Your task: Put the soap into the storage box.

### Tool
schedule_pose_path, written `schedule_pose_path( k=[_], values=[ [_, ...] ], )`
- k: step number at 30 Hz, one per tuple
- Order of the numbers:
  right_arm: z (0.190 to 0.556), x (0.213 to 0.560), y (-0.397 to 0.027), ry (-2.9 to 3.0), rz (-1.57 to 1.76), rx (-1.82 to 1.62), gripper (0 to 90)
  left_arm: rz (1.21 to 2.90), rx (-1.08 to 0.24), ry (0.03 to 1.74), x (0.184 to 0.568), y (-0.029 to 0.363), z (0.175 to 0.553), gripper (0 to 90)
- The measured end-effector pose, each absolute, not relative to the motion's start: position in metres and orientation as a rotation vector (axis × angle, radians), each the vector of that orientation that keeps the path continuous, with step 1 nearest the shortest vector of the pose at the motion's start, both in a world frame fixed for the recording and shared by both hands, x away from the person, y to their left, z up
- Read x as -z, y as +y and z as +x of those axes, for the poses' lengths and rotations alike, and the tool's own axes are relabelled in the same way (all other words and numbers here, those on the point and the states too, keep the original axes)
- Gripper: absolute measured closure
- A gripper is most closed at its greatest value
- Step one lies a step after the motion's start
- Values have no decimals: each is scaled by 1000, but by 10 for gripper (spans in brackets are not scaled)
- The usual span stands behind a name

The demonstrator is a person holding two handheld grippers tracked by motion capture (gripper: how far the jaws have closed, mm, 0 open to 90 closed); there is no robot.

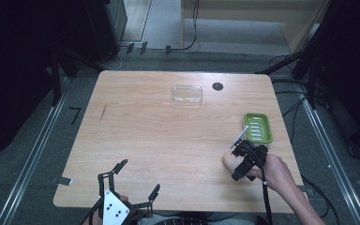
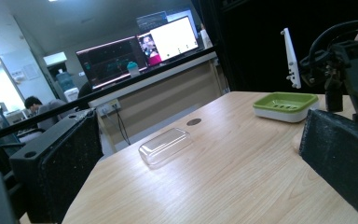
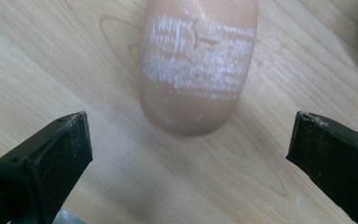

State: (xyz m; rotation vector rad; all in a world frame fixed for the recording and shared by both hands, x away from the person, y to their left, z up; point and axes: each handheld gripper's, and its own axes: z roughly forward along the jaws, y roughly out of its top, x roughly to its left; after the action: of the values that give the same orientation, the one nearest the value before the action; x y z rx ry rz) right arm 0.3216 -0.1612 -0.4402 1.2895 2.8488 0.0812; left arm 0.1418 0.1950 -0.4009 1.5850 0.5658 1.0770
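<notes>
A tan soap bar (image 3: 196,65) with a white scuffed patch lies on the wooden table (image 1: 159,140), just ahead of my right gripper (image 3: 189,140). That gripper points down at the bar with its jaws open, one on each side, touching nothing. From above, the soap bar (image 1: 228,161) peeks out left of the right gripper (image 1: 238,161), which a hand holds near the green soap dish (image 1: 258,127). My left gripper (image 1: 138,176) rests open and holds nothing at the table's front edge. It faces a clear plastic lid (image 2: 164,146) and the green dish (image 2: 285,105).
The clear lid (image 1: 187,94) lies at the back middle of the table, beside a dark round hole (image 1: 217,86). Cables and dark stands ring the table on the floor. Monitors and a seated person show far behind in the left gripper view.
</notes>
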Motion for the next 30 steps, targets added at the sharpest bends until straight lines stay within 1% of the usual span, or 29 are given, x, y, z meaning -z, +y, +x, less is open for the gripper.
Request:
schedule_pose_path(
  k=[13,30],
  values=[
    [340,448,-148,2853,1333,-82,0,1583,-1078,563,401,195,142,0],
    [349,460,-141,2836,1338,-75,1,1583,-1077,564,401,195,142,0]
  ],
)
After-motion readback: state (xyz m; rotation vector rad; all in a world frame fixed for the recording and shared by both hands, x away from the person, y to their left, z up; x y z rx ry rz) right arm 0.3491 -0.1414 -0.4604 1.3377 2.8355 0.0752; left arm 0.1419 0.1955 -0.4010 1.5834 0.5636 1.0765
